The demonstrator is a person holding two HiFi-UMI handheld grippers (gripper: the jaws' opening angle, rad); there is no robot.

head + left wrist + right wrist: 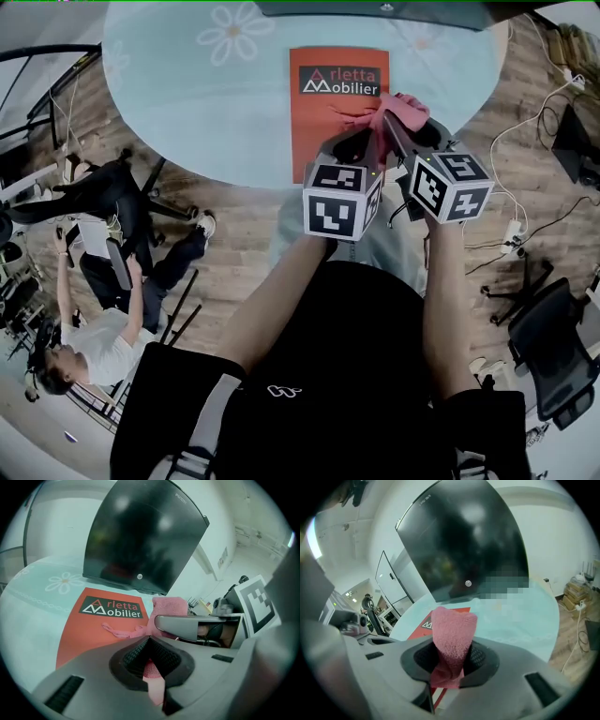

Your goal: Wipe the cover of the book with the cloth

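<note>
The book lay flat on the bench, orange cover up; the pink cloth was bunched over its near right corner, a loose tail seemingly lying on the cover; my left gripper and right gripper each had jaws clamped on that cloth; I judged nearly the whole cover was left to wipe.

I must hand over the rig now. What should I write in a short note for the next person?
Left claw: shut on the pink terry cloth.
Right claw: shut on the same cloth, which sticks up between its jaws.
The flat orange book lies cover up on the pale flowered round table. The cloth is held over its right edge, one strand on the cover.
Done: cloth picked up. Whether wiping has begun cannot be told.
To do: wipe the cover.
</note>
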